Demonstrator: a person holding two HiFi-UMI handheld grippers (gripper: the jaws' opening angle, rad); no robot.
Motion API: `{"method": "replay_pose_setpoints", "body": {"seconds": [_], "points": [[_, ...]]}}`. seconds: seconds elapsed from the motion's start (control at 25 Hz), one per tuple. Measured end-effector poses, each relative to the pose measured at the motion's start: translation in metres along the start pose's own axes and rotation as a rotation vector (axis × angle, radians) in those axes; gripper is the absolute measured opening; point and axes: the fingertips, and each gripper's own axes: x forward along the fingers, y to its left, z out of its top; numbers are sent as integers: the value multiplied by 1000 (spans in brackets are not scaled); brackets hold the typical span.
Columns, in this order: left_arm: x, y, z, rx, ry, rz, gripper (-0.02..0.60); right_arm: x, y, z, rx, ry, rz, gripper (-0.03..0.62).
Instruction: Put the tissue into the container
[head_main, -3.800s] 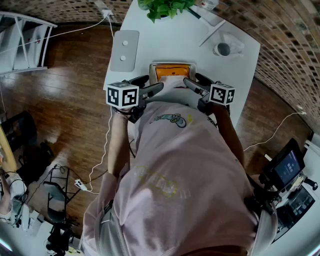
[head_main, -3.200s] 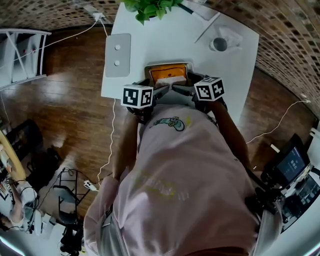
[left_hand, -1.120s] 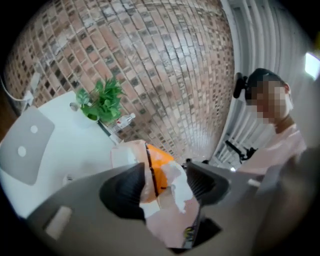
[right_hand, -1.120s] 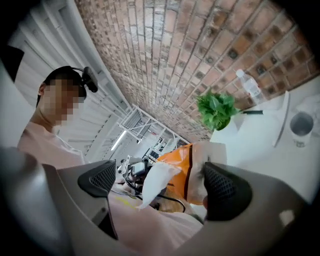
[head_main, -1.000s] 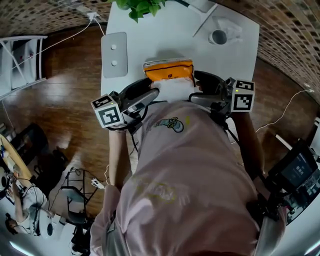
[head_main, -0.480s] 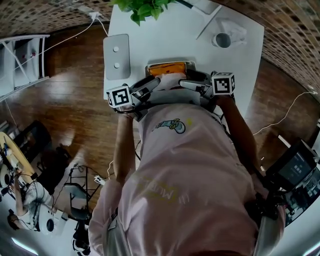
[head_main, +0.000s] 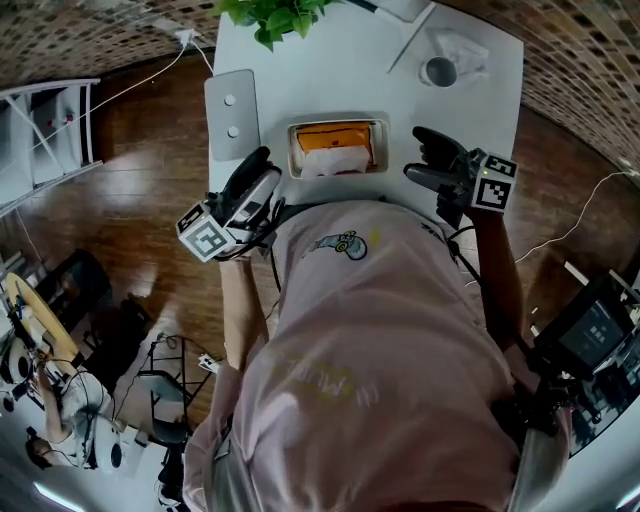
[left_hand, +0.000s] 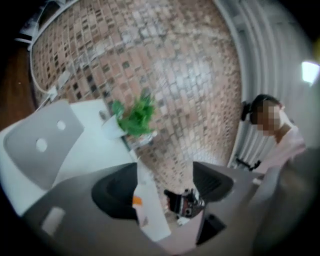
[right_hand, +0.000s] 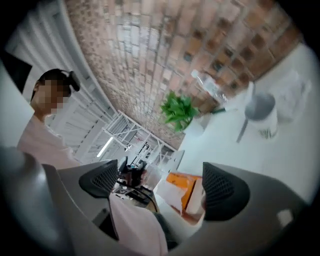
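Tissue shows in neither gripper. Nearest the person, at the worktop's (head_main: 450, 110) near edge, the left gripper (head_main: 262, 172) hangs with its jaws spread; its own view shows only blurred background between them. The right gripper (head_main: 420, 155) sits at the other side, jaws likewise wide apart and holding nothing. Each is well clear of the container, one to either side.

Just beyond and between them stands the container (head_main: 384, 150), a shallow white tray. The tissue (head_main: 335, 160) lies inside it, a white crumpled piece at the near side, with an orange pack (head_main: 335, 136) behind it. The right gripper view shows the same: white tissue (right_hand: 170, 193) within the tray's walls (right_hand: 175, 216).

Farther off are a grey pad (head_main: 231, 115) at the left, a cup (head_main: 437, 71) at the far right and a plant (head_main: 275, 12) at the far edge.

Judging by this, the tissue already lies as the task wants, and nothing visible is left to place. Whether this task put it there cannot be told.
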Motion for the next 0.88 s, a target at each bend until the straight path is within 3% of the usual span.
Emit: {"method": "replay_pose_setpoints", "body": {"seconds": [0.12, 0.2, 0.24, 0.28, 0.32, 0.4, 0.56, 0.72, 0.88], "points": [[-32, -63, 79, 37, -360, -217, 307, -29, 36, 57, -201, -159, -5, 509], [-57, -99, 112, 41, -546, -364, 256, -56, 67, 97, -266, -360, 40, 435], [-67, -115, 121, 46, -615, -436, 223, -73, 81, 115, -267, -493, 77, 327], [-76, -128, 127, 51, -670, -500, 100, -89, 92, 131, -244, -622, 120, 201], [-83, -139, 131, 53, -713, -553, 5, -100, 99, 141, -208, -721, 156, 128], [-89, -149, 130, 47, -765, -601, 6, -106, 97, 145, -153, -794, 160, 123], [-78, -134, 116, -17, -792, -541, 32, -94, 73, 124, -57, -782, 129, 123], [-81, -110, 105, -87, -827, -542, 31, -84, 63, 107, 9, -784, 146, 123], [-73, -108, 108, -92, -808, -547, 31, -71, 58, 107, 16, -760, 146, 123]]}}
